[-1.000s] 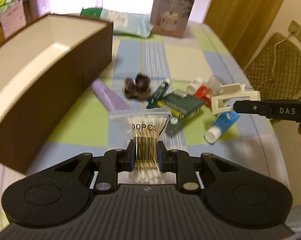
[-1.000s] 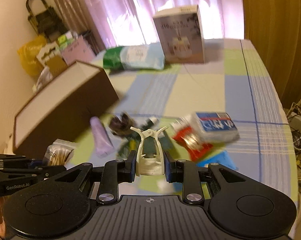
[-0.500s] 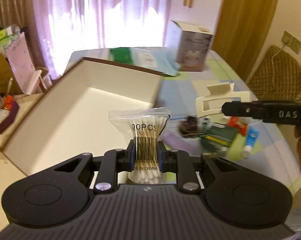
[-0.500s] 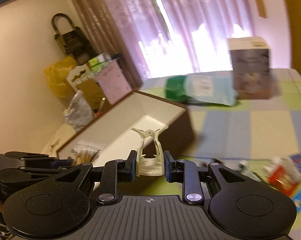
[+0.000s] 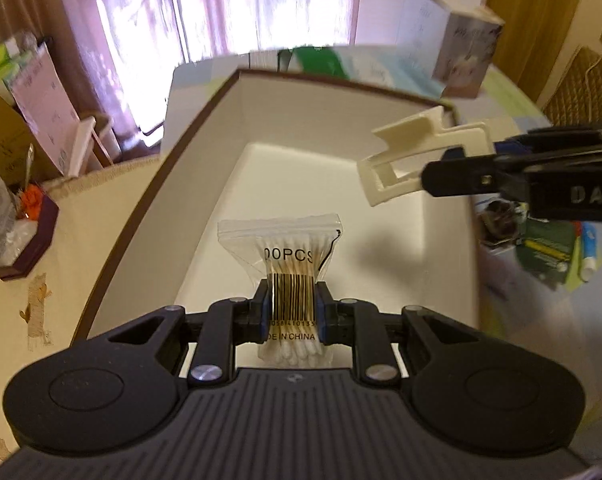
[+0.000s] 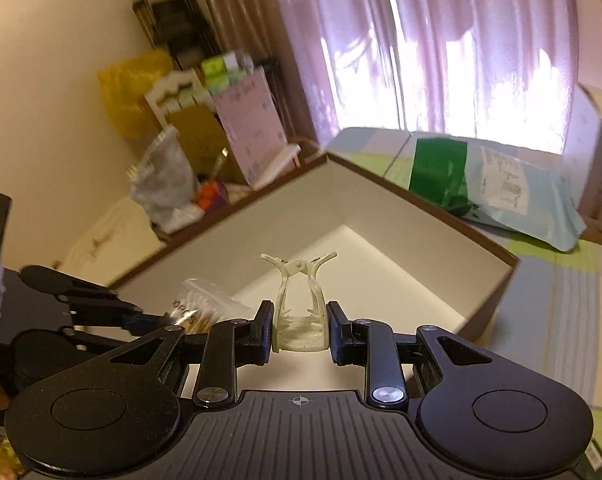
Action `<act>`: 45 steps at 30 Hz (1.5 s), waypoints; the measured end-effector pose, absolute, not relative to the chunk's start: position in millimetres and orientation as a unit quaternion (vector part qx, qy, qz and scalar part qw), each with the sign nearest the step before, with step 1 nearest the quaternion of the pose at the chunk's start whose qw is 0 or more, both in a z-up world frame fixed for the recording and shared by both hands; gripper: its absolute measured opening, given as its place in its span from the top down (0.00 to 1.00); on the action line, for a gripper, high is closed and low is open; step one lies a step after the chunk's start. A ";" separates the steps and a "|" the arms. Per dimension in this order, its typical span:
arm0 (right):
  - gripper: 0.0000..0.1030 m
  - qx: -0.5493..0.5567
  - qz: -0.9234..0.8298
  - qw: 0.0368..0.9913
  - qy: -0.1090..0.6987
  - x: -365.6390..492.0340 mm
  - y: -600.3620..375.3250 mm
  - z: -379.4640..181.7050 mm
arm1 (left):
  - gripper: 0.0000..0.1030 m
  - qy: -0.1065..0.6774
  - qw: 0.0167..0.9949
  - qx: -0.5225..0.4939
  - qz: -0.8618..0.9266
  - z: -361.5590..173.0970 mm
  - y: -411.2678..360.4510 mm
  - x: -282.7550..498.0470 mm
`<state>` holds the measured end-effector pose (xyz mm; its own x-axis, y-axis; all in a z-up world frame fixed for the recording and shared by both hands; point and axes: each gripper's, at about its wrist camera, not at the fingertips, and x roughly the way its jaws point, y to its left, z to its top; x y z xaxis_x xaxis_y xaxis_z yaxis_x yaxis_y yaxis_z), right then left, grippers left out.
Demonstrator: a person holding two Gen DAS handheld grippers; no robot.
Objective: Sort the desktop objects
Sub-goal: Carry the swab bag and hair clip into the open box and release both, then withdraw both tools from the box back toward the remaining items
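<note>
Left wrist view, left to right: my left gripper (image 5: 291,310) at lower centre is clamped on the bag of cotton swabs (image 5: 285,256), bag standing upright along the fingers, hanging over the white floor of the open brown box (image 5: 189,152). At right, my right gripper (image 5: 453,178) is clamped on the cream hair clip (image 5: 405,160), long axis running across the frame, over the box's right half. Leftover items (image 5: 549,248) lie outside the box wall, far right. Both loads sit above the box opening, so I judge the next move is a drop; the left one looks deeper inside.

Right wrist view: clip (image 6: 299,304) pinched at its base, prongs pointing away toward the box corner.
</note>
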<state>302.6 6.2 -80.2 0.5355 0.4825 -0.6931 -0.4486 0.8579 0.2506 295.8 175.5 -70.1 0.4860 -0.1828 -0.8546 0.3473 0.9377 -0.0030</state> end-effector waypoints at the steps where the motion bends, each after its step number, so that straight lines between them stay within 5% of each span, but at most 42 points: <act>1: 0.71 0.015 0.262 0.875 0.408 312.0 11.1 -86.9 | 0.83 0.489 0.854 0.086 -0.155 -75.7 176.4 303.1; 25: 0.70 -0.135 0.242 0.808 0.520 374.8 42.4 -153.3 | 0.80 0.579 0.801 0.076 -0.133 -152.8 180.3 378.7; 28: 0.18 -0.150 0.255 0.810 0.506 370.6 42.2 -146.9 | 0.49 0.579 0.800 0.094 -0.126 -152.6 177.9 378.1; 29: 0.17 -0.153 0.260 0.816 0.494 368.7 41.6 -141.4 | 0.38 0.579 0.799 0.101 -0.123 -152.3 176.8 377.9; 32: 0.17 -0.174 0.265 0.815 0.485 365.3 39.5 -132.0 | 0.31 0.579 0.799 0.117 -0.113 -149.7 174.1 377.1; 45: 0.17 -0.195 0.276 0.806 0.486 332.3 28.3 -120.9 | 0.19 0.574 0.802 0.131 -0.100 -127.5 180.5 347.5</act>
<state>332.3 28.3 -120.9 0.3755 0.2543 -0.8912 -0.6340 0.7719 -0.0470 347.5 180.5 -127.5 0.3213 -0.0103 -0.9469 0.3113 0.9455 0.0954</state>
